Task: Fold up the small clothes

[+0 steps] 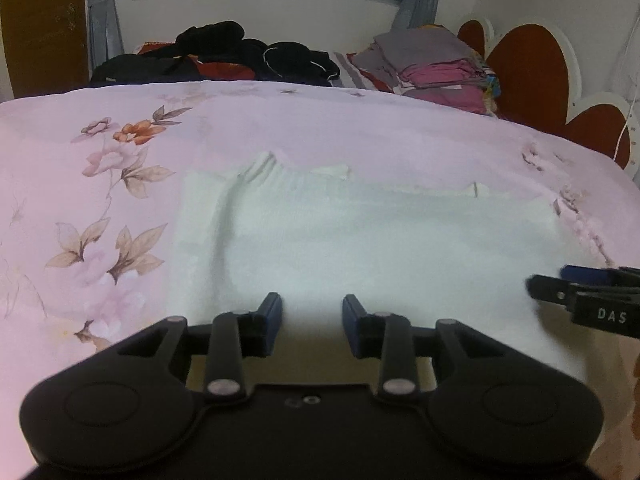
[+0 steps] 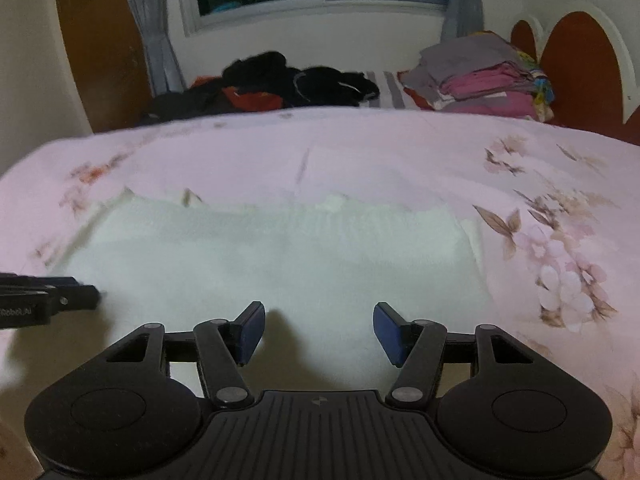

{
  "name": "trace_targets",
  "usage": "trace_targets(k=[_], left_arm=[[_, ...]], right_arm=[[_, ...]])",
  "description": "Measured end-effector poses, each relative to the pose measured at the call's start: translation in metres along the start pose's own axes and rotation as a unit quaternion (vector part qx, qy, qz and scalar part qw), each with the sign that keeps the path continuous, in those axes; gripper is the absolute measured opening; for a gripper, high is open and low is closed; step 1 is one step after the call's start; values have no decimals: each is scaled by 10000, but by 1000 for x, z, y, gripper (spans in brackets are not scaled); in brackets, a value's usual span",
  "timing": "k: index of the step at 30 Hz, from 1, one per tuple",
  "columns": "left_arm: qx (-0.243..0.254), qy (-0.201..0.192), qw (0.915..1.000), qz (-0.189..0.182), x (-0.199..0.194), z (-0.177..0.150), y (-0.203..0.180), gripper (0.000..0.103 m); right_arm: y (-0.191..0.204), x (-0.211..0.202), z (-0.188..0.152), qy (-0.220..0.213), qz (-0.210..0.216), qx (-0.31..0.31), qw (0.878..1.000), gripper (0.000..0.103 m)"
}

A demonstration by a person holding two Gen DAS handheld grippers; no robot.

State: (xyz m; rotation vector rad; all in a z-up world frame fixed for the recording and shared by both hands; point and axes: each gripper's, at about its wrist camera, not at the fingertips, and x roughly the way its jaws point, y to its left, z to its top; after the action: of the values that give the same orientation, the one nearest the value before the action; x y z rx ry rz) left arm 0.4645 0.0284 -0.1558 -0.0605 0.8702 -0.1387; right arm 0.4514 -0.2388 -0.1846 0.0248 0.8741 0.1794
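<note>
A small white garment point(image 1: 360, 240) lies spread flat on the pink floral bedspread point(image 1: 100, 200); it also shows in the right wrist view point(image 2: 280, 256). My left gripper point(image 1: 312, 312) is open and empty, its blue pads hovering over the garment's near edge. My right gripper point(image 2: 319, 320) is open and empty, also over the near edge. The right gripper shows at the right edge of the left wrist view point(image 1: 536, 284). The left gripper shows at the left edge of the right wrist view point(image 2: 86, 290).
A pile of dark clothes point(image 1: 224, 56) lies at the far side of the bed. A stack of folded grey and pink clothes point(image 1: 432, 68) sits at the far right by the red-brown headboard point(image 1: 532, 76). A window and curtains are behind.
</note>
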Motion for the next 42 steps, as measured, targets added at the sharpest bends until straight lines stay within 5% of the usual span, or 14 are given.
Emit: trace_targets(k=[7,17,28,42], left_arm=[[16,42,9999,101,-5,0,0,33],[88,176,9997,-134,-34,-33,-5,38],[113,283,9991,-309,-44,-53,12,39],[154,395,9984,-362,-52,-60,9,49]], right_arm=[[-26,-10,-9,-105,-268,109,9995,60],[10,-41,-35,-6,147,35,9999,60],[-3,-60,-69,411,-589,304,9970,60],[10,-89,-78,458,-787,413,9950,60]])
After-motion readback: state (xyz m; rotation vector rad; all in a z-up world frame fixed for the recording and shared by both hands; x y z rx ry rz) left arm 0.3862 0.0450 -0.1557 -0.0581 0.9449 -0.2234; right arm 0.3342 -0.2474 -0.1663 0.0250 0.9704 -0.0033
